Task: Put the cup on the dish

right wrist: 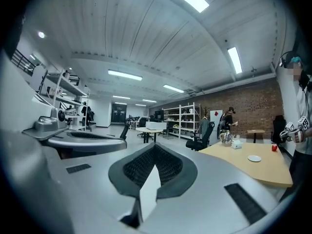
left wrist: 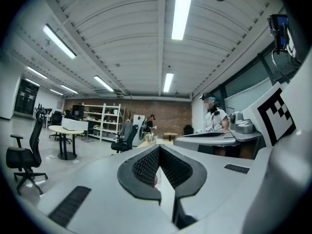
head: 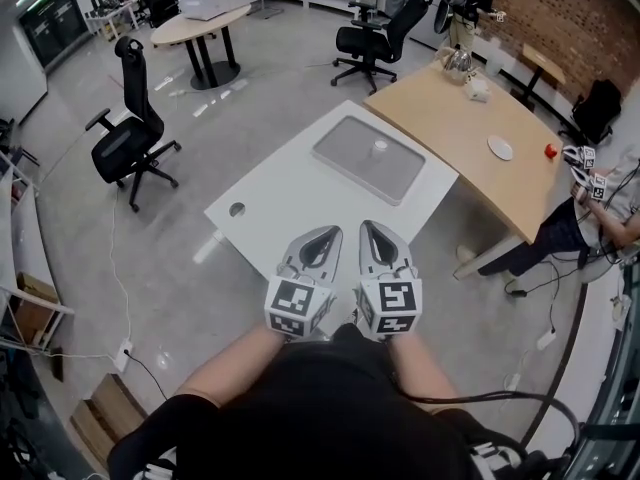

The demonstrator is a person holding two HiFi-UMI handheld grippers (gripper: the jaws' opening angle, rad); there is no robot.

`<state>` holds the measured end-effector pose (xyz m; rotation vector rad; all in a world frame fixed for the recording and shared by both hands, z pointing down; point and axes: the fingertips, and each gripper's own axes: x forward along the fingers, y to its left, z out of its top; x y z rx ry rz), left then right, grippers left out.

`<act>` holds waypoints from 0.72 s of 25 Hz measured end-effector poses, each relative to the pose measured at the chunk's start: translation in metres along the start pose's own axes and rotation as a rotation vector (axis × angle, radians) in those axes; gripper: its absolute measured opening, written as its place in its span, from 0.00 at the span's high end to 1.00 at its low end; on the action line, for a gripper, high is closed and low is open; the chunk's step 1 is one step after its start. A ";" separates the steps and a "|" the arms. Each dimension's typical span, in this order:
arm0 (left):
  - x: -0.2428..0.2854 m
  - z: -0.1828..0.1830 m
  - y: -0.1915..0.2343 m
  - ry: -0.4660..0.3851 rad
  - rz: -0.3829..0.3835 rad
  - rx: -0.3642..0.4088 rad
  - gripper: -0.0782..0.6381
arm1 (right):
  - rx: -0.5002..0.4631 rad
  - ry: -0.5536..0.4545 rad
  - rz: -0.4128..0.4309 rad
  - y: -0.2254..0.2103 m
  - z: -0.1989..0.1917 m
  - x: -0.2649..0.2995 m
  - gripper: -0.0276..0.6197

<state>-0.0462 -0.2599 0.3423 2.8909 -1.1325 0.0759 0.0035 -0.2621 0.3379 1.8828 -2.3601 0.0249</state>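
Note:
A small white cup [head: 380,146] stands on a flat grey tray [head: 350,163] at the far side of the white table [head: 270,198]. A white dish [head: 500,148] lies on the wooden table [head: 470,128] to the right, also seen in the right gripper view as the dish [right wrist: 254,158]. My left gripper [head: 322,234] and right gripper [head: 376,232] hover side by side over the white table's near edge, well short of the cup. Both are shut with nothing between the jaws, as the left gripper [left wrist: 159,148] and right gripper [right wrist: 155,146] show in their own views.
A red object [head: 549,151], a kettle [head: 457,63] and a white box [head: 477,90] sit on the wooden table. A person [head: 600,203] sits at its right end. Black office chairs [head: 130,133] and a round table [head: 200,28] stand farther off.

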 end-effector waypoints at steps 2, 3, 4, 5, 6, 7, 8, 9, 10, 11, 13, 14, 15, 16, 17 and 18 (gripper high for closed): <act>-0.006 0.000 -0.001 0.000 -0.003 -0.003 0.88 | -0.004 -0.004 -0.005 0.005 0.003 -0.004 0.94; -0.009 0.000 -0.001 -0.003 -0.003 -0.002 0.88 | -0.007 -0.007 -0.008 0.006 0.005 -0.005 0.94; -0.010 0.002 -0.001 -0.009 -0.002 0.001 0.88 | -0.011 -0.010 -0.011 0.007 0.007 -0.005 0.94; -0.011 0.004 -0.002 -0.015 -0.002 0.005 0.88 | -0.016 -0.013 -0.012 0.007 0.009 -0.005 0.94; -0.011 0.006 -0.003 -0.021 -0.002 0.008 0.88 | -0.021 -0.016 -0.013 0.007 0.011 -0.006 0.94; -0.011 0.007 -0.004 -0.025 -0.002 0.010 0.88 | -0.025 -0.017 -0.014 0.007 0.013 -0.006 0.94; -0.011 0.008 -0.005 -0.028 -0.002 0.011 0.88 | -0.029 -0.019 -0.016 0.006 0.014 -0.008 0.94; -0.012 0.008 -0.006 -0.030 -0.001 0.013 0.88 | -0.031 -0.023 -0.018 0.007 0.015 -0.009 0.94; -0.013 0.008 -0.005 -0.031 0.001 0.014 0.88 | -0.032 -0.027 -0.019 0.008 0.016 -0.010 0.94; -0.013 0.009 -0.005 -0.031 0.002 0.015 0.88 | -0.031 -0.032 -0.020 0.009 0.017 -0.010 0.94; -0.013 0.008 -0.004 -0.029 0.001 0.017 0.88 | -0.031 -0.037 -0.021 0.009 0.018 -0.011 0.94; -0.013 0.008 -0.005 -0.028 0.000 0.018 0.88 | -0.032 -0.037 -0.021 0.009 0.018 -0.011 0.94; -0.013 0.007 -0.006 -0.027 -0.001 0.018 0.88 | -0.034 -0.036 -0.020 0.008 0.017 -0.011 0.94; -0.012 0.007 -0.006 -0.027 -0.001 0.019 0.88 | -0.035 -0.035 -0.019 0.008 0.017 -0.011 0.94; -0.012 0.007 -0.007 -0.027 -0.001 0.021 0.88 | -0.036 -0.034 -0.017 0.007 0.017 -0.011 0.94; -0.012 0.008 -0.007 -0.027 0.000 0.023 0.88 | -0.037 -0.032 -0.016 0.007 0.017 -0.011 0.94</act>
